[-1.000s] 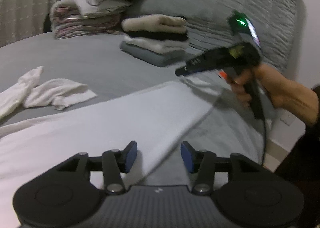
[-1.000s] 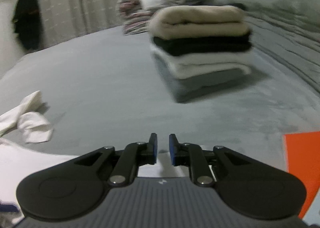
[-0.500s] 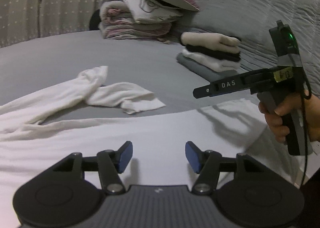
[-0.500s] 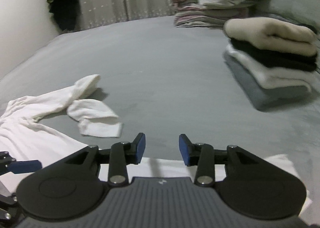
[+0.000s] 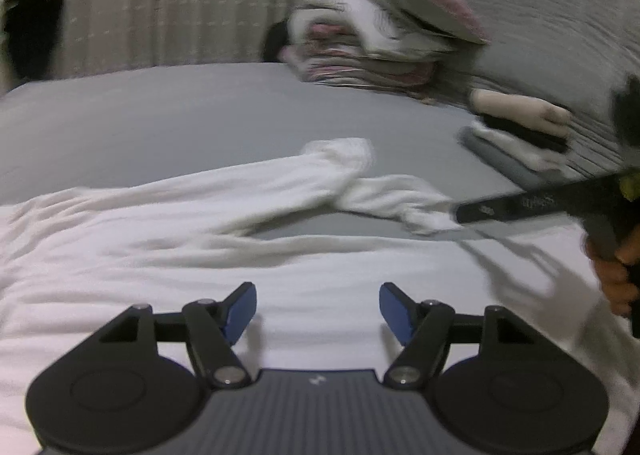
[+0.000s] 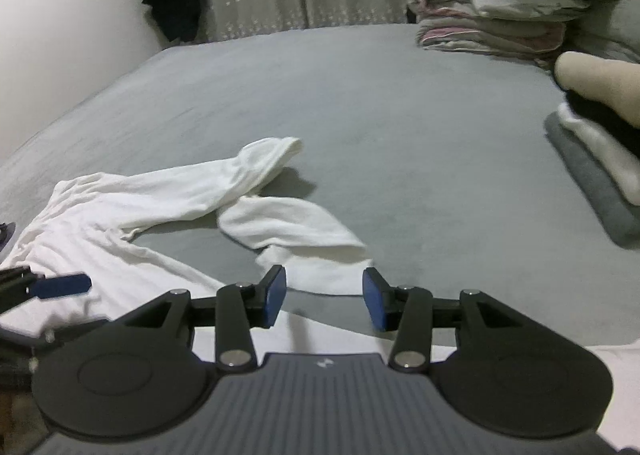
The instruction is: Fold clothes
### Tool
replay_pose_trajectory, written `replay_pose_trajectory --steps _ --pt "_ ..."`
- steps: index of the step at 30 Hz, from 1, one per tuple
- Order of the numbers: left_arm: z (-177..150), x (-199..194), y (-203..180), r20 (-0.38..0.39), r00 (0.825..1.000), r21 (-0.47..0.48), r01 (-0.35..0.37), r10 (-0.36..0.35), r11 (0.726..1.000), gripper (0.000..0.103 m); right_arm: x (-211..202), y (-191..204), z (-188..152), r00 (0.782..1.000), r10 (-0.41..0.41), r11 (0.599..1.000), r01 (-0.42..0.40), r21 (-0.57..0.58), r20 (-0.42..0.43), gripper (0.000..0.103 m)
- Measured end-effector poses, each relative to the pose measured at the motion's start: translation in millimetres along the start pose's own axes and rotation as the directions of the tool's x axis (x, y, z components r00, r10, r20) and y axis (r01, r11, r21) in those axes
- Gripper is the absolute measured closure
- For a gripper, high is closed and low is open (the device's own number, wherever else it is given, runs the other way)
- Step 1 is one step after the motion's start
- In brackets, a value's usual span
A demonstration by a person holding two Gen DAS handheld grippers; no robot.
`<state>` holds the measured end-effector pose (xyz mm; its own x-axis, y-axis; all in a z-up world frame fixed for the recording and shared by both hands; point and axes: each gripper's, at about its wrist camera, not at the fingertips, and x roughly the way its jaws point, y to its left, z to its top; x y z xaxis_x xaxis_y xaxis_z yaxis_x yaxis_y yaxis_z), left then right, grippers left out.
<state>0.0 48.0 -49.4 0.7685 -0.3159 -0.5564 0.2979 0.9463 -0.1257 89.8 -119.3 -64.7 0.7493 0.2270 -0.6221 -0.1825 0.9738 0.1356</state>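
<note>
White lettering runs along the arm of my right tongs point(image 5: 520, 207), but blur leaves it unreadable; nothing else carries text.

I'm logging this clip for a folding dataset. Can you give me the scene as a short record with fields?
surface: grey bed
garment: white shirt, spread flat, sleeve bent on the bed
left hand-held gripper: open, over the shirt
right hand-held gripper: open, near the sleeve cuff
folded stack: on the bed's right side
bedding pile: far end of the bed
</note>
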Motion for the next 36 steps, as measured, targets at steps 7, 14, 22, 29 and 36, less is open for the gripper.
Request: replay_pose_trajectory --steps 7,14,22,29,36 --pt "22.6 -2.8 64.2 0.018 0.991 -0.143 -0.129 0.133 0.981 0.034 19.2 29.9 10.5 0.998 0.06 0.998 -0.06 -0.012 -0.011 0.054" --pt "52.7 11.8 120.1 -0.011 0.95 -0.081 -0.313 0.313 0.946 0.033 46.3 61.7 34.3 0.987 0.158 0.987 -0.158 -0.005 -0.024 0.053" --pt "65.0 25.1 188.3 -0.05 0.89 -0.155 -0.455 0.453 0.877 0.034 98.8 106.1 83.9 0.952 0.3 0.954 -0.3 -0.007 -0.058 0.053" --pt "58.1 29.2 217.6 -0.071 0.913 -0.273 -0.405 0.402 0.872 0.038 148.5 139.2 106.9 0.934 0.333 0.941 -0.339 -0.019 -0.129 0.053" --pt "54.3 35.5 221.9 -0.067 0.918 -0.311 -0.392 0.392 0.866 0.047 178.4 156.3 110.4 0.927 0.311 0.945 -0.325 -0.034 -0.211 0.055"
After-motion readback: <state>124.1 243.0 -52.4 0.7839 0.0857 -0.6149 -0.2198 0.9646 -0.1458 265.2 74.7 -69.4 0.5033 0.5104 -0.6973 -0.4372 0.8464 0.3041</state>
